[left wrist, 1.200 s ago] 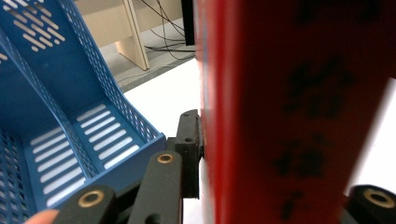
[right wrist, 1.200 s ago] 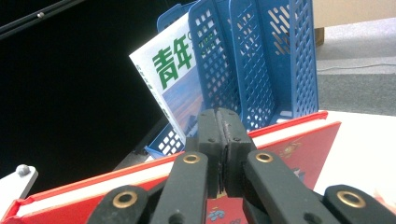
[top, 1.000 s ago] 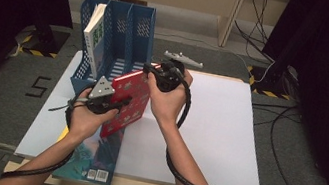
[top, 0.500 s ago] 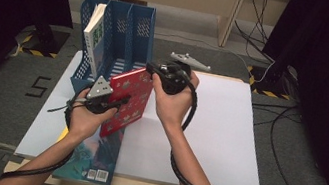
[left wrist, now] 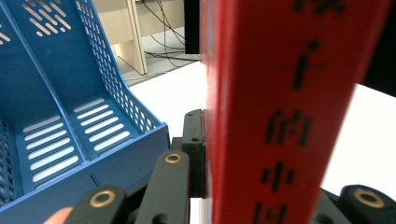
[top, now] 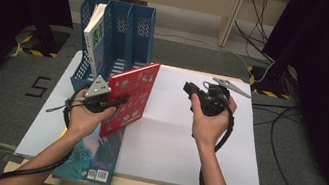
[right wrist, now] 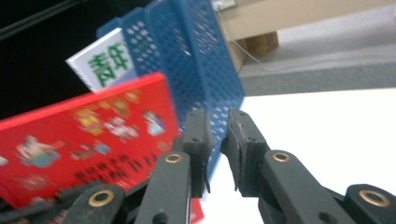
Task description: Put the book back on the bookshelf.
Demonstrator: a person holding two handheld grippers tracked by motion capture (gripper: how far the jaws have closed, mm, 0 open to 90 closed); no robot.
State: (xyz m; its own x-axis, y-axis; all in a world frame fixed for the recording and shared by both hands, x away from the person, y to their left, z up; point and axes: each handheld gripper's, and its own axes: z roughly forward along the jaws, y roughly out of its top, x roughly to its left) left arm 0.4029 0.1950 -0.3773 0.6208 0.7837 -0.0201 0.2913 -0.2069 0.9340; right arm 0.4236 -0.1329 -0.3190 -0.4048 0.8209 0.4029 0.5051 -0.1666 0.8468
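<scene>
The left hand-held gripper pinched the thin red hardcover picture book by its edge and held it upright on the white paper-covered surface, just in front of the blue perforated plastic three-slot file rack. In the left gripper view the book's red spine stood between the jaws, pressed against the pad. The right hand-held gripper hung apart from the book over the middle of the surface; its jaws had just been opening, slightly parted with nothing between them. A white book with green lettering leaned in the rack's leftmost slot. A flat teal illustrated book lay on the near left edge of the surface under the left forearm
</scene>
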